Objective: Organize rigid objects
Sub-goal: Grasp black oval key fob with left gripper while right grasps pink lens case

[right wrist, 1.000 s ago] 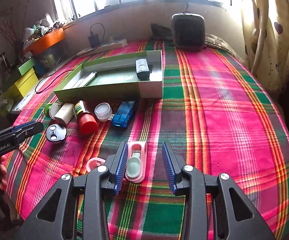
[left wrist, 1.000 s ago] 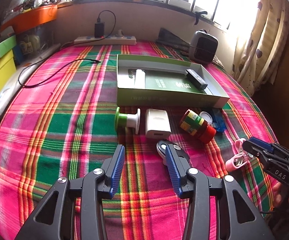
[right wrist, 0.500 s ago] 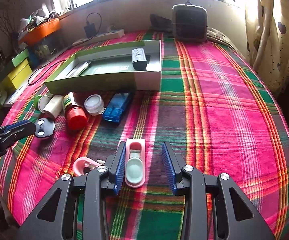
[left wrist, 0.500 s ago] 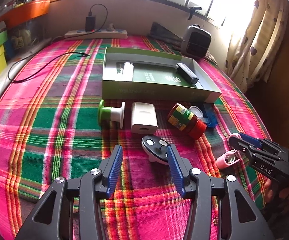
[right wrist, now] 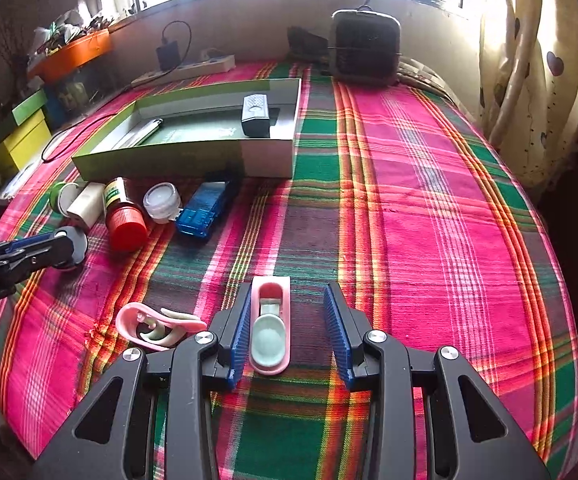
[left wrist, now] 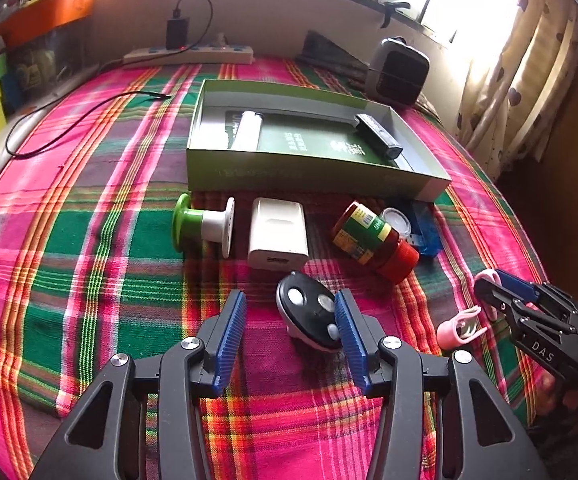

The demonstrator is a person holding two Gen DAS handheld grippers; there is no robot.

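Left gripper (left wrist: 289,320) hangs low over the plaid cloth (left wrist: 89,240), jaws spread wide, and the black key fob (left wrist: 309,312) lies between them, hard against the right-hand pad with a clear gap on the other side. Nothing is squeezed. Just beyond the tips lies the white charger block (left wrist: 277,236), with the green-and-white spool (left wrist: 205,224) to its left and the red-capped bottle (left wrist: 373,240) to its right. Farther ahead sits the open green box (left wrist: 313,168), already holding a white tube and a dark gadget.

Right gripper (right wrist: 287,328) is in the same state: jaws apart, the pink case (right wrist: 271,324) between them, its edge against the left pad, the other side free. Off to its left, just beside the finger, rests a pink clip (right wrist: 153,324).

My read: both hands are lining up a pick, with each item bracketed but not gripped. Next, each tool probably needs to centre on its piece, close firmly, then lift and carry forward to the box. The fob looks rounded and may slip.
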